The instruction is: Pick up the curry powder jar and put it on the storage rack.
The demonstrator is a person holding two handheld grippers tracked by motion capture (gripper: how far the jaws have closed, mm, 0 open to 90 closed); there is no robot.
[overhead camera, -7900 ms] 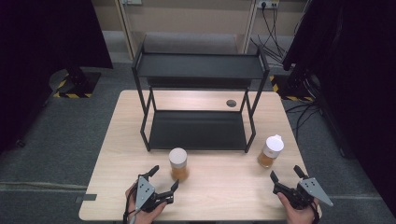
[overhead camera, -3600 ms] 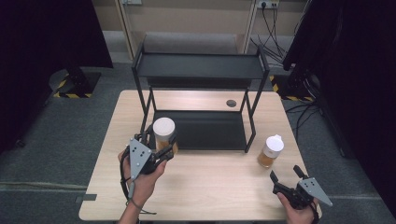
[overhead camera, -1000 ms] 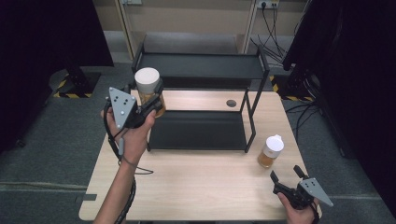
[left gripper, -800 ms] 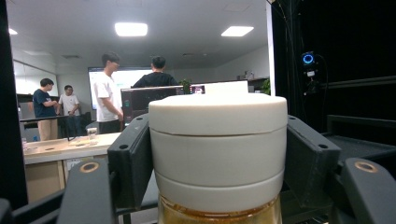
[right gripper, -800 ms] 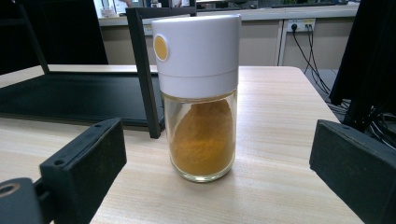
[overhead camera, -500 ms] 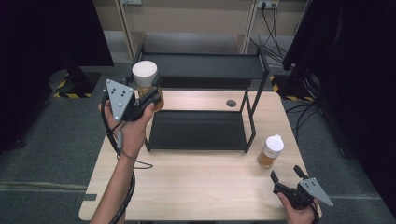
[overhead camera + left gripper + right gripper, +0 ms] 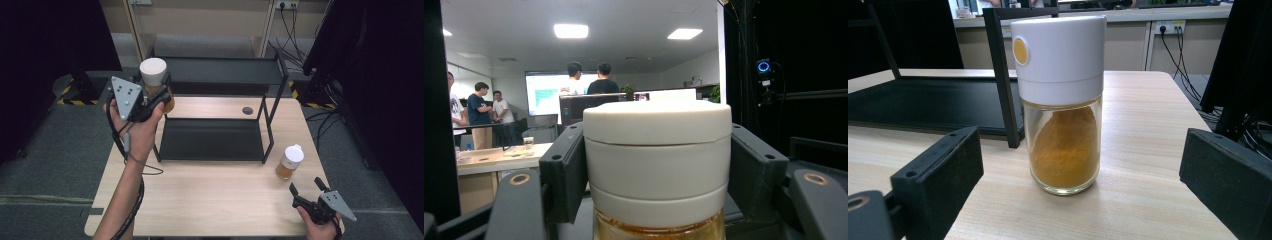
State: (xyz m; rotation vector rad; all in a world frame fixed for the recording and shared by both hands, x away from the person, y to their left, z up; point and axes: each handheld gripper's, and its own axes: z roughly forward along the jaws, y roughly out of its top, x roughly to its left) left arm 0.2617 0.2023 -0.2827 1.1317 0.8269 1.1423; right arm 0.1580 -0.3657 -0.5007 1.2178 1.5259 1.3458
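Work in hand: a spice jar is being carried towards the black two-tier rack (image 7: 270,107), apparently to be set on its top shelf.

Left gripper (image 7: 150,97): its jaws are clamped on the raised spice jar (image 7: 155,85), one pad on each side just under the white cap, as the left gripper view shows (image 7: 656,165).

Raised jar, position: held upright in the air at the rack's left end, about level with the top shelf (image 7: 220,70) and just outside its left edge.

Raised jar, axis: long axis vertical, cap up, amber contents below the cap.

Key relation: the shelf lies to the jar's right and a little beyond it, so the move I expect is a sideways carry over the shelf's rim, then a short lowering. The jar's base needs to clear the rim and the corner post.

Right gripper (image 7: 310,192): jaws spread wide, holding nothing, resting low at the table's (image 7: 215,200) near right corner.

Second jar (image 7: 289,161): stands upright on the table just right of the rack's front right leg; the right gripper view shows it centred between the open jaws but beyond them (image 7: 1060,105), filled with yellow-orange powder.

Nearer hand: the right gripper is clearly closer to the second jar; the left one is well apart from it.

Risk: knocking the raised jar against the rack frame could tilt it in the grip.
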